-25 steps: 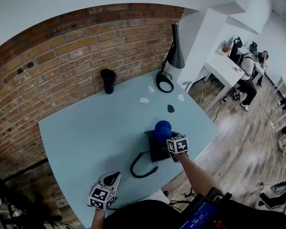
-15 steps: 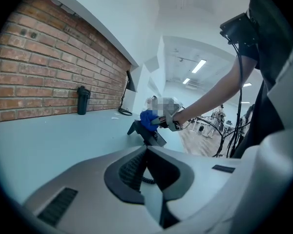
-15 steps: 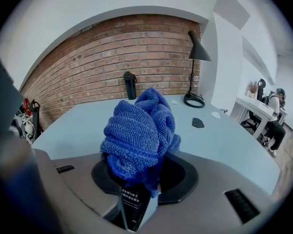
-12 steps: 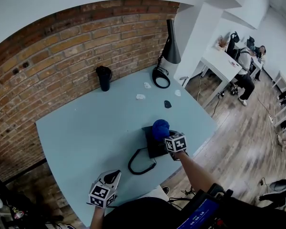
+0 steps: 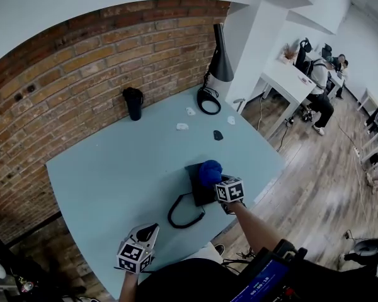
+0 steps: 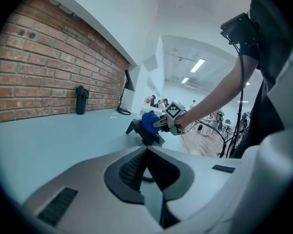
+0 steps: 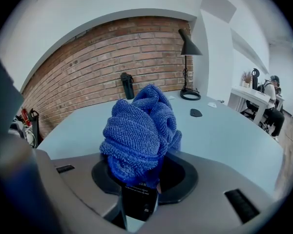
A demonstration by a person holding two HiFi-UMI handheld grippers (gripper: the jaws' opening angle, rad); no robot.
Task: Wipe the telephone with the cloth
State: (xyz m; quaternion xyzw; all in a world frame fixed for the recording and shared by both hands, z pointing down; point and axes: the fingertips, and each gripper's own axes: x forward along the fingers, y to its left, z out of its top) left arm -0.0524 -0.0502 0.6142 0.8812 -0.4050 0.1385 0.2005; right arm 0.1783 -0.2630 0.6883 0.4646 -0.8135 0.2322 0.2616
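A black telephone (image 5: 197,187) sits on the pale blue table (image 5: 113,168) near its front right edge, with its coiled cord (image 5: 184,216) looping to the left. My right gripper (image 5: 215,178) is shut on a bunched blue cloth (image 5: 210,170) and presses it on top of the telephone. The right gripper view shows the cloth (image 7: 140,130) bulging out of the jaws, with a bit of the black telephone (image 7: 138,199) below it. My left gripper (image 5: 149,233) rests at the table's front edge, shut and holding nothing. From there the telephone (image 6: 150,136) and the cloth (image 6: 148,121) lie ahead.
A black bottle (image 5: 133,103) stands by the brick wall. A black desk lamp (image 5: 219,61) with a round base (image 5: 208,100) is at the far right corner. White scraps (image 5: 182,126) and a small dark object (image 5: 218,134) lie nearby. People sit at a white desk (image 5: 296,77) beyond.
The right gripper and the cloth have slid a little toward me across the telephone. The left gripper stays where it was.
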